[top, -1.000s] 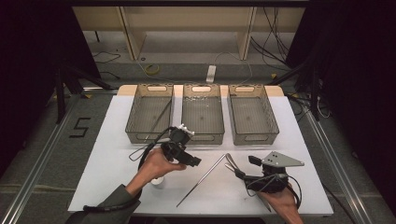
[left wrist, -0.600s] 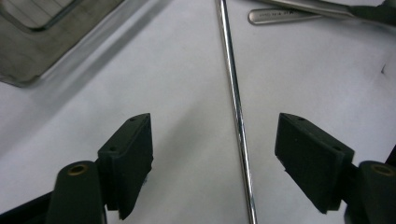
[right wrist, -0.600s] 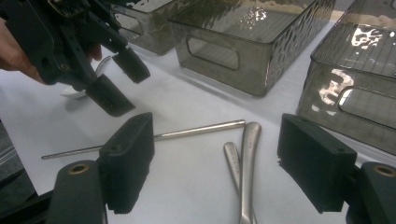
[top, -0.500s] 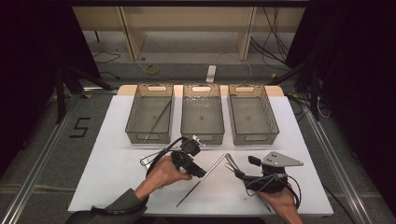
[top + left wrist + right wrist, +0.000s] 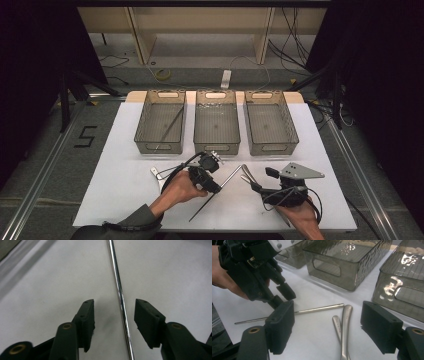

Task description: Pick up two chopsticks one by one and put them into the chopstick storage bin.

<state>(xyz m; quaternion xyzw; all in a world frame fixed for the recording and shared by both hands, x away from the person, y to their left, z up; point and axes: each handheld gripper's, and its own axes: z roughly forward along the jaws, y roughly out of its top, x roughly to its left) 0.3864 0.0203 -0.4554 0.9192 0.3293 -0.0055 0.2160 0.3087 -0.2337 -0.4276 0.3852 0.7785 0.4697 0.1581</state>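
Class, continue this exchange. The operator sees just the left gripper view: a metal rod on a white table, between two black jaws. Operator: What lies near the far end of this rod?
Observer: Metal tongs lie by the rod's end, in front of the right gripper, whose jaws stand open.
Operator: Where might the rod go?
Observer: Three bins stand along the far edge; the left bin holds a second rod.
Operator: Where am I on it?
Observer: The left gripper sits about midway along; its jaws have just been closing with the rod between them.
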